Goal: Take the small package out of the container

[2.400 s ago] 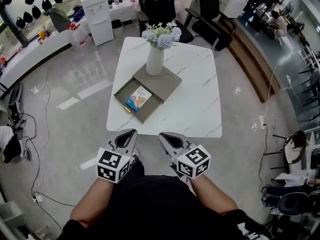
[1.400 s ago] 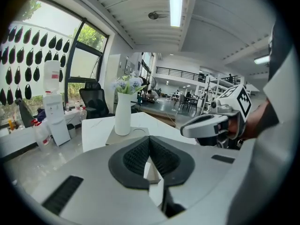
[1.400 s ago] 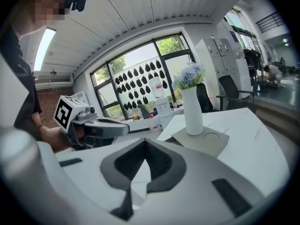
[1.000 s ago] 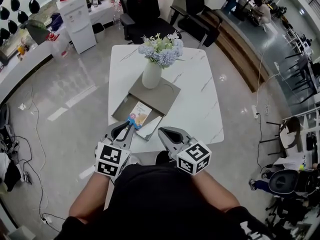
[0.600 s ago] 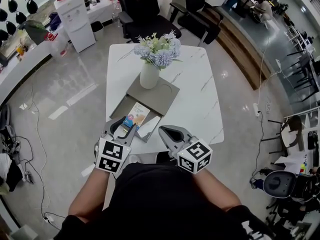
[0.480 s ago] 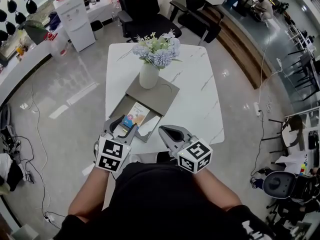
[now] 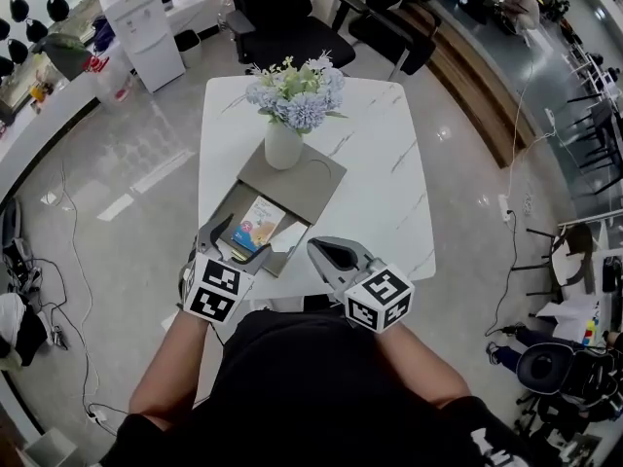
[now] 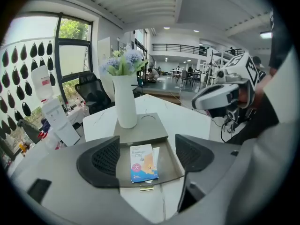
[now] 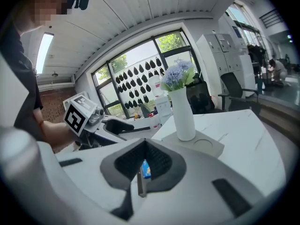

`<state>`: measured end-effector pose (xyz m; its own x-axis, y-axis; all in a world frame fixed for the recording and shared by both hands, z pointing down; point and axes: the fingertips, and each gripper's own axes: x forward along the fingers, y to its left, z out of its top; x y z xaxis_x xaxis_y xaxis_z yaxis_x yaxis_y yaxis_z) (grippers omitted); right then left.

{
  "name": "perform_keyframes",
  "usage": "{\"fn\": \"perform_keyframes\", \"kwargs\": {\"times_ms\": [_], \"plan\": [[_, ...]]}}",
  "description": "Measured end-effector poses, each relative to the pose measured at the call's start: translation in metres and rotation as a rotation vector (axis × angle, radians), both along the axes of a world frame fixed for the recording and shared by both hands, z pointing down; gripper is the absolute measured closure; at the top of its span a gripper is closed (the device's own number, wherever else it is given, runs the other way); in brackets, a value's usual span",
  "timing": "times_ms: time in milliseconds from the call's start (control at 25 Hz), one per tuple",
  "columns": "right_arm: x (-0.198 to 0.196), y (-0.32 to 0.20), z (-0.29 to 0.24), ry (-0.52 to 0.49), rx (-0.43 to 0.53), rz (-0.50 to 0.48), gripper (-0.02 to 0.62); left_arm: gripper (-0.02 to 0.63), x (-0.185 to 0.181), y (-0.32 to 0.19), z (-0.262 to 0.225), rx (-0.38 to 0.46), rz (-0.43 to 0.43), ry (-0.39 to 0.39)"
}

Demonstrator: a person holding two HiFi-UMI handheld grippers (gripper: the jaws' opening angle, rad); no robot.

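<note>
Blue-and-white package (image 8: 143, 163): flat in the grey container (image 8: 168, 165), by the table's (image 7: 389, 193) near left edge.
Left gripper (image 7: 236, 243): jaws wide, just been opening, gripping nothing; package ahead.
Right gripper (image 7: 321, 251): jaws together, empty.
Approach: lower, straddle package edges, clear the wall, close.

Open-plan office, black swivel chairs (image 7: 287, 27), water dispenser (image 7: 138, 22), glossy tiled floor (image 7: 127, 154)

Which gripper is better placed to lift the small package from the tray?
Left. The left gripper has just been opening and frames the package in the tray, untouched; the right gripper is shut, off to the side.
</note>
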<state>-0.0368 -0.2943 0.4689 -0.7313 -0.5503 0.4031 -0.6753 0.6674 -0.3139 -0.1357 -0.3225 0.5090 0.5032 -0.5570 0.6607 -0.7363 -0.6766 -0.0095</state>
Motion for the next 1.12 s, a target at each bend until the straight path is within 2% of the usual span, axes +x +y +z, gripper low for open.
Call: {"fn": "perform_keyframes", "kwargs": {"times_ms": [160,720,1120], "plan": [[0.008,-0.007,0.003,-0.006,-0.009,0.0,0.595,0.221,0.009,-0.003,0.013,-0.029,0.019,-0.043],[0.029,-0.024,0.015,-0.016,-0.042,0.005,0.595,0.218,0.024,-0.028,0.031,-0.072,-0.002,-0.081],[0.042,-0.031,0.019,-0.021,-0.056,0.012,0.595,0.193,0.02,-0.034,0.095,-0.205,-0.028,-0.174]]}}
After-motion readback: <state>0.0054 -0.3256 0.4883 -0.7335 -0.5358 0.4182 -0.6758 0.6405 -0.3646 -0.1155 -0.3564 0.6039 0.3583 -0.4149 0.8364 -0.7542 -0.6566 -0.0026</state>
